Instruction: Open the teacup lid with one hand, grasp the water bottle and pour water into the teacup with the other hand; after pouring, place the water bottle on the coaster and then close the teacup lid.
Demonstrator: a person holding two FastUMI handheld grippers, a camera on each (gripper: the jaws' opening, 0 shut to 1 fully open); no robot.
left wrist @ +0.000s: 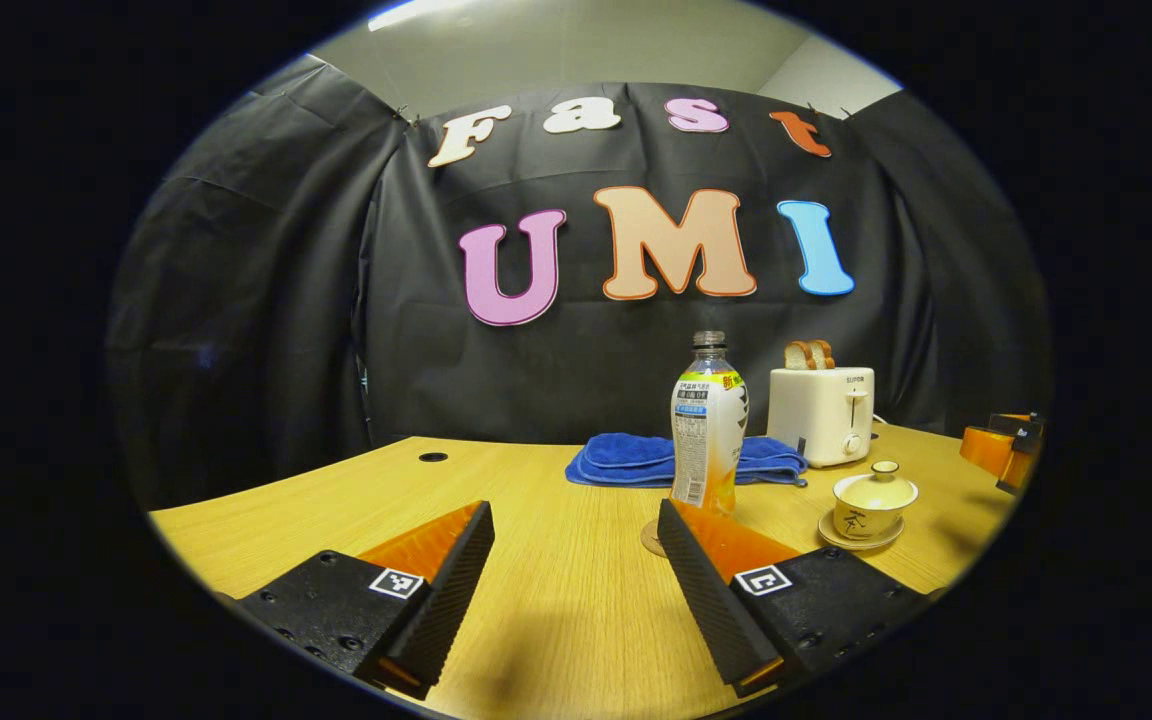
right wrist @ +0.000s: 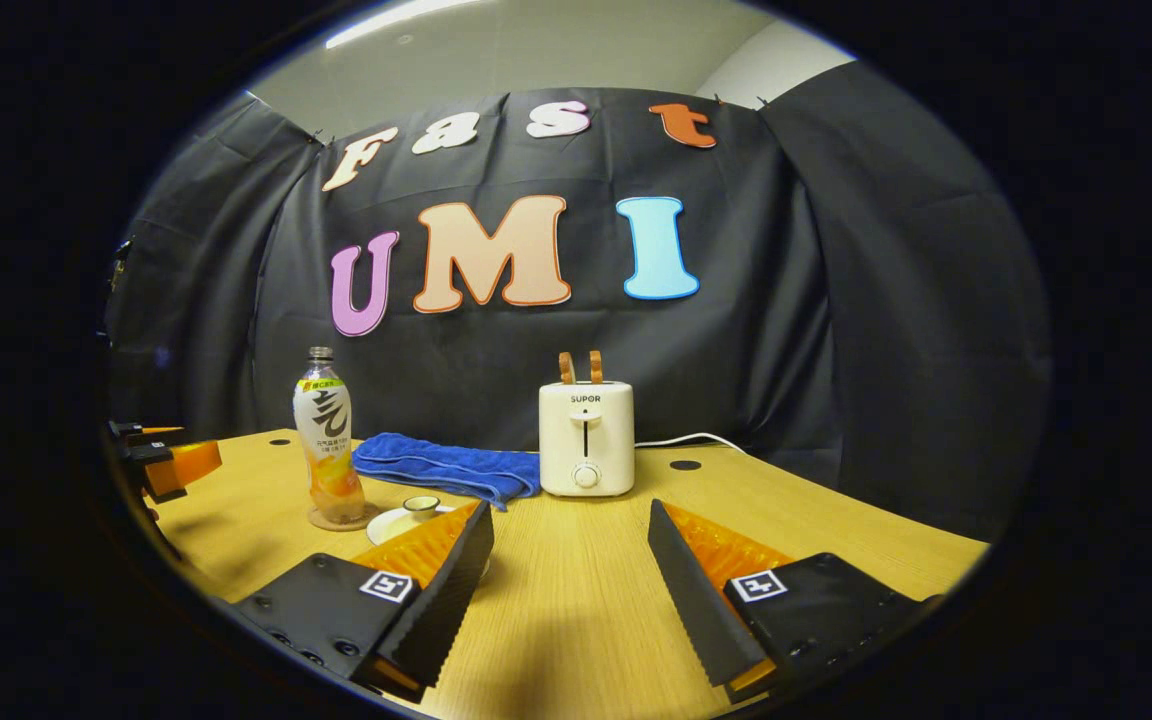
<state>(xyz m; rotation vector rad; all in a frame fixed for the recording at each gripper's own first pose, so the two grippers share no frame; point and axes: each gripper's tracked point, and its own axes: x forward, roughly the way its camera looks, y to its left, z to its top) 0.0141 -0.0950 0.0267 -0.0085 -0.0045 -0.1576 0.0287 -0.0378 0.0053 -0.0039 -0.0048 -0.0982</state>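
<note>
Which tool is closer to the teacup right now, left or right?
Right, as far as I can judge. The right tool has the teacup just behind one finger. The left tool sees the teacup farther ahead, off to the side.

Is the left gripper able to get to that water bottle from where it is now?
Probably yes. The left gripper is open and the water bottle stands upright on its coaster just ahead, slightly right of its fingers, with bare table between. The teacup sits off to the right, clear of that path.
</note>
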